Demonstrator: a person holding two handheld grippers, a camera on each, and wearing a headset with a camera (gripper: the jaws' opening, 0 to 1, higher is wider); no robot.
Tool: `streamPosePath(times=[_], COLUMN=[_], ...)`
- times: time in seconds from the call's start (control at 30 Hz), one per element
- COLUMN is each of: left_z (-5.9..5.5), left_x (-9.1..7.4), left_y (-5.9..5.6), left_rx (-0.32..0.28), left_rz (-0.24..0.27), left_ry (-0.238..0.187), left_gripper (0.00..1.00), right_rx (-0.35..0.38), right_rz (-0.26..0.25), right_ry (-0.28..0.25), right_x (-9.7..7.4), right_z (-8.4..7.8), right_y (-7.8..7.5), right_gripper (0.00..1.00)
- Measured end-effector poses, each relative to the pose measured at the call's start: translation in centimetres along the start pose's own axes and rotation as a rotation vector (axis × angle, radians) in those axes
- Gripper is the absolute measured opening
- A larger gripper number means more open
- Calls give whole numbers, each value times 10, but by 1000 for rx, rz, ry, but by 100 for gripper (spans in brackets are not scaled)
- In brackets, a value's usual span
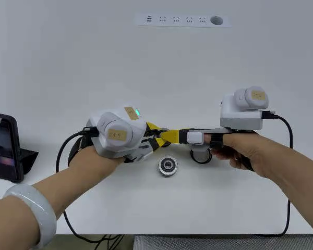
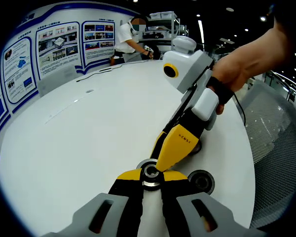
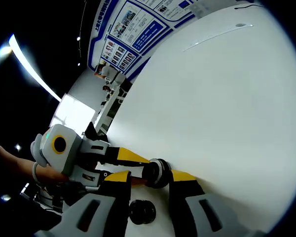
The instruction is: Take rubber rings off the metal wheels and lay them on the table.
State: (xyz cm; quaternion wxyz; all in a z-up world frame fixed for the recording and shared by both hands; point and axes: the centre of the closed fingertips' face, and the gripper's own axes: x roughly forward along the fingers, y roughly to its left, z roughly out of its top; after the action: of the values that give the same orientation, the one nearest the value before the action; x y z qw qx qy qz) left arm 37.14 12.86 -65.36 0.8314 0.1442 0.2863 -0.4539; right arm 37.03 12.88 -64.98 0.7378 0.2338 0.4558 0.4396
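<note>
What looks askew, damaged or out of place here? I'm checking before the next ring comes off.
Nothing stands out. The left gripper clamps one metal wheel, with the right gripper meeting it. A second wheel sits flat on the table, and a rubber ring lies flat near it.

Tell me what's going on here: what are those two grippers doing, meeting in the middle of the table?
A person is working with a gripper in each hand over a white table. The left gripper is clamped on a small metal wheel. The right gripper meets that same wheel from the opposite side, though it is unclear whether it is gripping anything yet. A second wheel lies on the table nearer the person, and a loose black ring lies beneath the right gripper.
</note>
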Motion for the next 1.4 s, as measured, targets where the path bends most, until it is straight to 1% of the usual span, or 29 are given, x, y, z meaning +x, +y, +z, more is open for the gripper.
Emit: streamPosePath(times=[0.1, 0.3, 0.6, 0.87, 0.97, 1.17, 1.27, 1.37, 1.4], left_z=[0, 0, 0, 0, 0, 0, -1, 0, 0], left_x=[0, 0, 0, 0, 0, 0, 0, 0, 0], left_y=[0, 0, 0, 0, 0, 0, 0, 0, 0], left_rx=[-1, 0, 0, 1, 0, 0, 1, 0, 1], left_rz=[0, 0, 1, 0, 0, 1, 0, 0, 1], left_ry=[-1, -1, -2, -3, -3, -3, -2, -3, -3], left_gripper=[13, 13, 13, 13, 13, 13, 13, 13, 13], right_rx=[2, 3, 22, 16, 13, 11, 12, 33, 39], right_rz=[-2, 11, 28, 28, 28, 29, 14, 1, -11], right_ry=[1, 3, 19, 18, 19, 12, 12, 14, 18], right_x=[0, -3, -6, -9, -11, -11, -11, -11, -11], right_z=[0, -1, -8, -10, -10, -9, -9, -9, -9], right_y=[-1, 3, 6, 8, 8, 9, 6, 2, 0], right_gripper=[33, 31, 31, 30, 28, 27, 23, 19, 17])
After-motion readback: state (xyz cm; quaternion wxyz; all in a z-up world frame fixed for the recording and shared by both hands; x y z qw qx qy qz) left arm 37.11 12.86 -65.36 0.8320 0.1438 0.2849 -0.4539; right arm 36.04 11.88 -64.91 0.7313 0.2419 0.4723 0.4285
